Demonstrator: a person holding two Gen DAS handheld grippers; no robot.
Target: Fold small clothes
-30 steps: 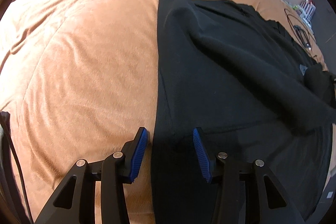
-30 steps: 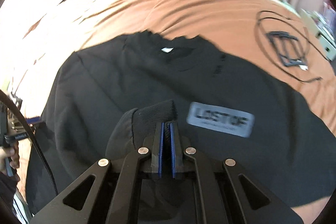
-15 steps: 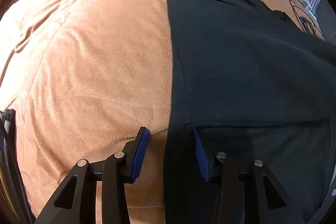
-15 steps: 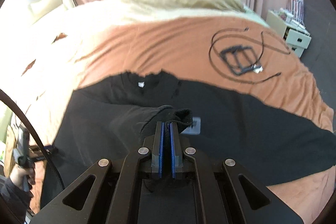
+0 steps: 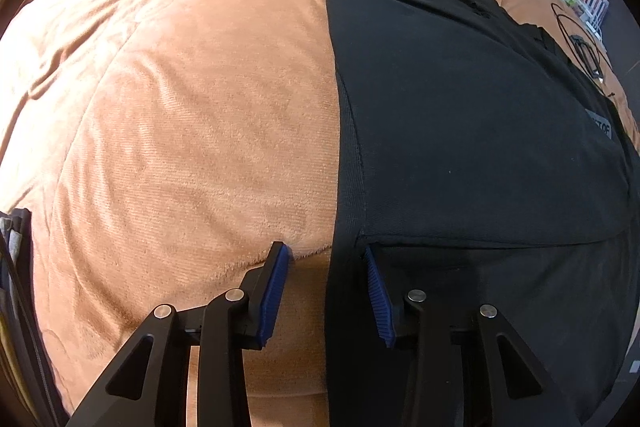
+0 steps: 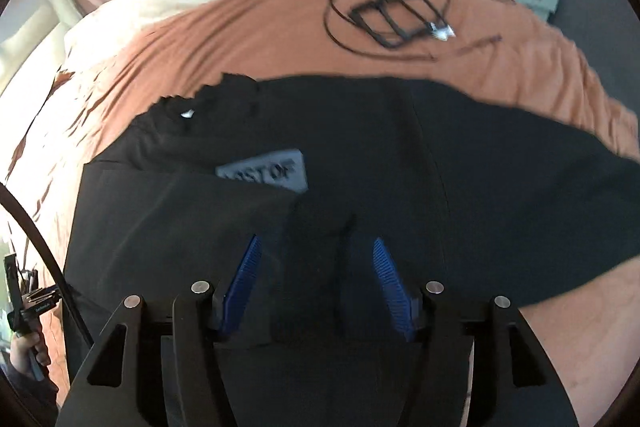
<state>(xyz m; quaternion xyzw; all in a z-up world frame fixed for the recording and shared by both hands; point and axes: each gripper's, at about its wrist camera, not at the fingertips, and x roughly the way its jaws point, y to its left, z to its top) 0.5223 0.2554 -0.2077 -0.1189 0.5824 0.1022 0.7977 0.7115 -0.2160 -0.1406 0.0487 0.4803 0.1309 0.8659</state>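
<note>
Your right gripper (image 6: 316, 279), pinched flat on the sleeve end a moment ago, is now opening, and the bunched dark cuff (image 6: 320, 227) lies loose between the blue ribbed pads (image 6: 244, 283) with neither pressing it. You have carried the sleeve across the chest and let it go, so it now partly covers the grey printed patch (image 6: 266, 173); that side fold looks done. Your left gripper (image 5: 326, 287) has barely shifted: its jaws are closing slowly, part-spread astride the shirt's side edge, one pad on the blanket and the other over black cloth, nothing pinched yet. The black shirt (image 5: 460, 115) lies flat on the bed's orange-brown blanket (image 5: 180, 107), a straight seam running across it near your left fingertips. The shirt is a matte, soft knit that slumps into thick folds; the blanket is plush and finely ribbed, with shallow creases. A coiled black cable (image 6: 392, 15) sits on the blanket beyond the collar, well apart from the shirt.
</note>
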